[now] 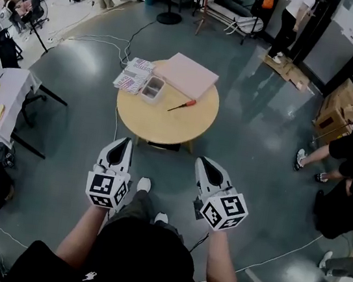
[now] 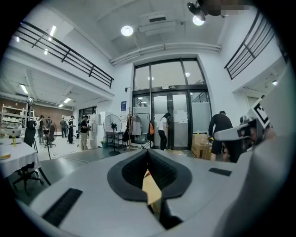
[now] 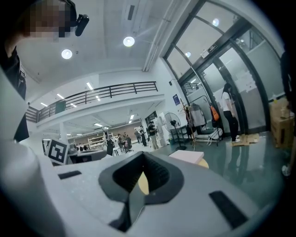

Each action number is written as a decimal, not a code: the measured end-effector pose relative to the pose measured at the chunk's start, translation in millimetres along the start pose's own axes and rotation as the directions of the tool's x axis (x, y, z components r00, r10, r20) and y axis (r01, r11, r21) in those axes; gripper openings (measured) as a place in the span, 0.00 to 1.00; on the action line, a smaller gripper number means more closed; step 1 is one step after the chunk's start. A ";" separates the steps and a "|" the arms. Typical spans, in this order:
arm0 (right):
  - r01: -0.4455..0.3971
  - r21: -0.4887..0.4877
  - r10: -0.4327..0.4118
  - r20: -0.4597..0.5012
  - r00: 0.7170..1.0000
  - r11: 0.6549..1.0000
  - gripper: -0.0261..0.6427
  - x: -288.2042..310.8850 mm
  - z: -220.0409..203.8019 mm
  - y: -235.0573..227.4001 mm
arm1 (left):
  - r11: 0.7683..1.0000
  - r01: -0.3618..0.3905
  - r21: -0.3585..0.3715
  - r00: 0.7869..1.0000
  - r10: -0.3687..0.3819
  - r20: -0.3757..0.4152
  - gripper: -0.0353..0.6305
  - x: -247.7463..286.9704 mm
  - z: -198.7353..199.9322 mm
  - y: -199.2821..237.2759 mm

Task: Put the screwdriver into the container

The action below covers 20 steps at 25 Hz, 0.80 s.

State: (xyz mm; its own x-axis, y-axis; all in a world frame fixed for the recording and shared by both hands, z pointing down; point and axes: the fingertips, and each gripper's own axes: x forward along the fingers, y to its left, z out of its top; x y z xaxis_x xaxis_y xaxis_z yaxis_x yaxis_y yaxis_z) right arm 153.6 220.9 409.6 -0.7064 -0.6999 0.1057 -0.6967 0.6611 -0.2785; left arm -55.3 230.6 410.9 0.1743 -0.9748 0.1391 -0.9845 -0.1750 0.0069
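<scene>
Hovering empty, jaws pressed together, left hand-held gripper [image 1: 126, 141] and right hand-held gripper [image 1: 201, 160] face a screwdriver [image 1: 181, 106], likely light and rigid, best pinched mid-handle.

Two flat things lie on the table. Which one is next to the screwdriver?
The plain pink board, just beyond the screwdriver. The other, a printed sheet, lies left of the container.

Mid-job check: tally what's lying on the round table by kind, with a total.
Screwdriver: 1
Clear container: 1
Pink board: 1
Printed sheet: 1
Total: 4
</scene>
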 end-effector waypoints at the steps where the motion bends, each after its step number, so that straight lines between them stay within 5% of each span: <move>1: 0.012 0.004 -0.012 -0.003 1.000 1.000 0.04 4.2 -0.1 -5.0 | 1.000 0.007 -0.002 1.000 -0.007 -0.006 0.06 7.5 -2.2 1.3; 20: 0.078 -0.026 -0.079 -0.055 0.995 0.997 0.04 133.3 27.0 -65.6 | 0.990 0.142 -0.023 0.989 -0.143 -0.045 0.06 156.0 13.0 62.4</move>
State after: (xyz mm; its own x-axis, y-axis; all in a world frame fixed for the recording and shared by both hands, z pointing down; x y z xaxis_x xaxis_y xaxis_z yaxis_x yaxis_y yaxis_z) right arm 108.5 76.9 416.2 -0.6548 -0.7340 0.1800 -0.7526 0.6113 -0.2448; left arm -89.3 65.8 420.1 0.3127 -0.9325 0.1810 -0.9498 -0.3088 0.0497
